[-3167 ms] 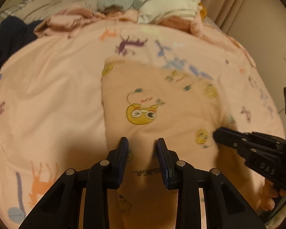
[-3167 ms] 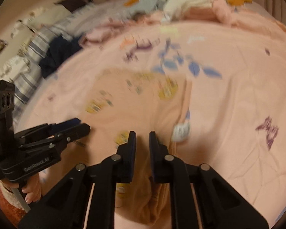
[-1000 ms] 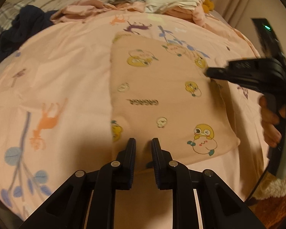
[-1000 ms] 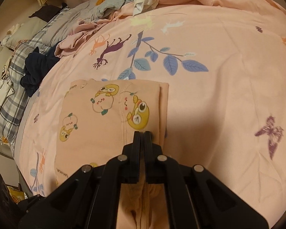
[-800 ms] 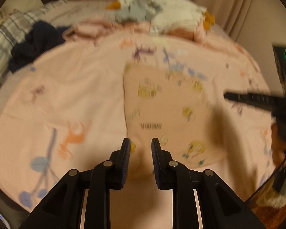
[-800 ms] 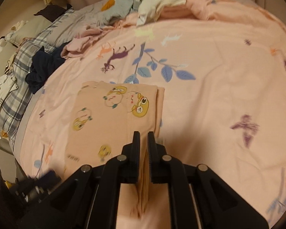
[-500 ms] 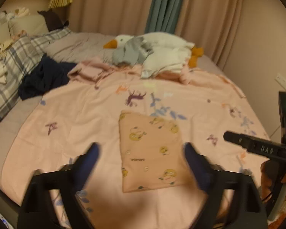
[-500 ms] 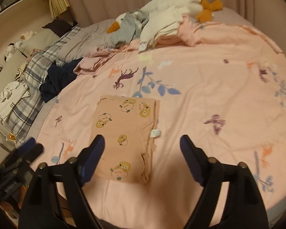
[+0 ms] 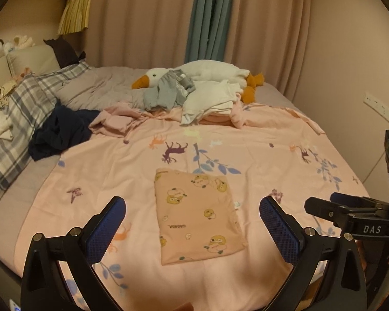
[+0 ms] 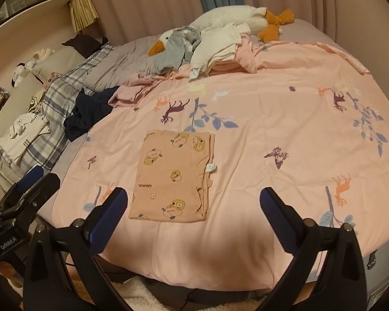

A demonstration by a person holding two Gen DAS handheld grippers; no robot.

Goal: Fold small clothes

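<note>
A peach cotton garment printed with yellow cartoon ducks lies folded into a flat rectangle on the pink animal-print bedspread, near the bed's front edge, with a white label showing at its right side. The left gripper and the right gripper both hang above the bed's near edge, fingers spread wide and grasping nothing, apart from the garment. A white plush goose and loose clothes lie at the far side.
</note>
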